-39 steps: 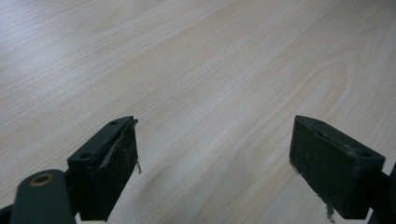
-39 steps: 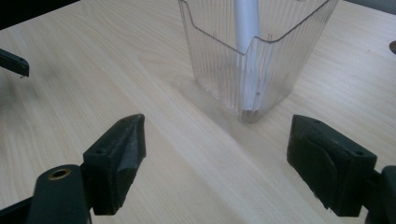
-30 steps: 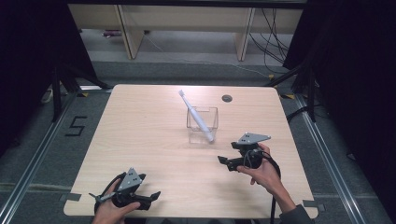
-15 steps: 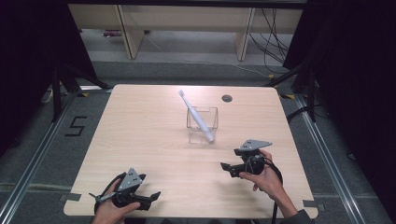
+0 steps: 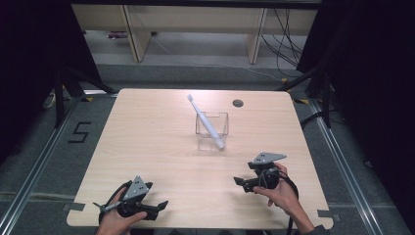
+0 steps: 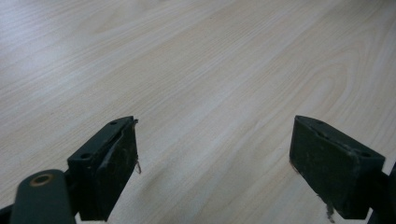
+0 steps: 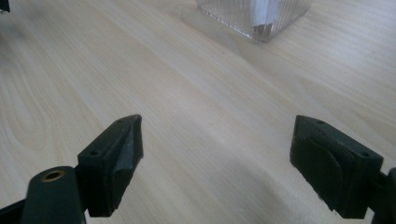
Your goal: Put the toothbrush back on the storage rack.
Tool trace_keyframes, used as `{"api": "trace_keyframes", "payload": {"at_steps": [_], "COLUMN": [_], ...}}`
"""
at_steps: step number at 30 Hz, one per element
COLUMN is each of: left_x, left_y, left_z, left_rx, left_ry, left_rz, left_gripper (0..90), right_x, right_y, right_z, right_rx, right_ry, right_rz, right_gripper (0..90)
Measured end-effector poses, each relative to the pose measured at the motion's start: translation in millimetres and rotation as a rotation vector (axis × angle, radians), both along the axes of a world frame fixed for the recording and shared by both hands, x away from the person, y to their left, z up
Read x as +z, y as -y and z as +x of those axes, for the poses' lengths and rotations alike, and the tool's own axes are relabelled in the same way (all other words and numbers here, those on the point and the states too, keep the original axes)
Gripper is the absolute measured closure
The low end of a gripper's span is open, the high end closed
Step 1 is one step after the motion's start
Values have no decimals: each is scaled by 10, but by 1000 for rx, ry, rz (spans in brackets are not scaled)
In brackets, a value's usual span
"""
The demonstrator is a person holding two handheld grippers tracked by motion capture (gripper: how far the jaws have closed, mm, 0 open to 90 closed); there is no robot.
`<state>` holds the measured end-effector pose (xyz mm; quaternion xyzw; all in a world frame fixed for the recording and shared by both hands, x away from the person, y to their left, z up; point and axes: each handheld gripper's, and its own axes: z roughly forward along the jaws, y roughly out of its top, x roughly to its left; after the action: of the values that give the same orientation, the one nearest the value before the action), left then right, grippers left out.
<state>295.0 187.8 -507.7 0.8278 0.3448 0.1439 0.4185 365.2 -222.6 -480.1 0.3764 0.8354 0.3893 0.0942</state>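
Note:
A white electric toothbrush (image 5: 207, 123) leans in a clear square holder (image 5: 212, 131) at the table's middle, its head tilted up to the far left. The holder's ribbed base (image 7: 254, 16) shows at the top of the right gripper view. My right gripper (image 5: 240, 181) rests on the table near the front right, open, with bare wood between its jaws (image 7: 217, 168). My left gripper (image 5: 164, 204) lies at the front left edge, also open over bare wood (image 6: 215, 163).
The light wooden table (image 5: 147, 147) has a small round dark grommet (image 5: 238, 103) at the far right. Beyond it stand wooden shelf legs and loose cables on a grey floor. A "5" is marked on the floor at the left.
My right gripper has drawn back from the holder toward the table's front edge and sunk lower. The left gripper has stayed where it was.

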Motion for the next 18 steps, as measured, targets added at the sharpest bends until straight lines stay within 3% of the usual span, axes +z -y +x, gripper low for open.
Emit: {"api": "trace_keyframes", "payload": {"at_steps": [1,8,10,13,15,18], "left_x": [-1,2,-1,2,3,-1], "left_y": [12,19,10,12,14,18], "left_z": [-10,-11,-5,-12,-9,-12], "left_rx": [10,6,-1,10,11,6], "left_ry": [-3,-2,1,0,4,-3], "left_rz": [-13,-13,2,-12,-12,-9], "left_gripper": [149,149,149,149,149,149], "right_x": [-12,-52,-53,-68,-74,-96], "right_y": [18,63,73,100,90,124], "right_z": [11,-41,-85,-107,-155,-154], "right_rx": [11,23,-8,8,-13,24], "right_ry": [17,12,-9,6,-14,17], "right_rz": [-8,-12,-15,-16,-10,-23], "right_gripper": [182,180,178,179,179,178]}}
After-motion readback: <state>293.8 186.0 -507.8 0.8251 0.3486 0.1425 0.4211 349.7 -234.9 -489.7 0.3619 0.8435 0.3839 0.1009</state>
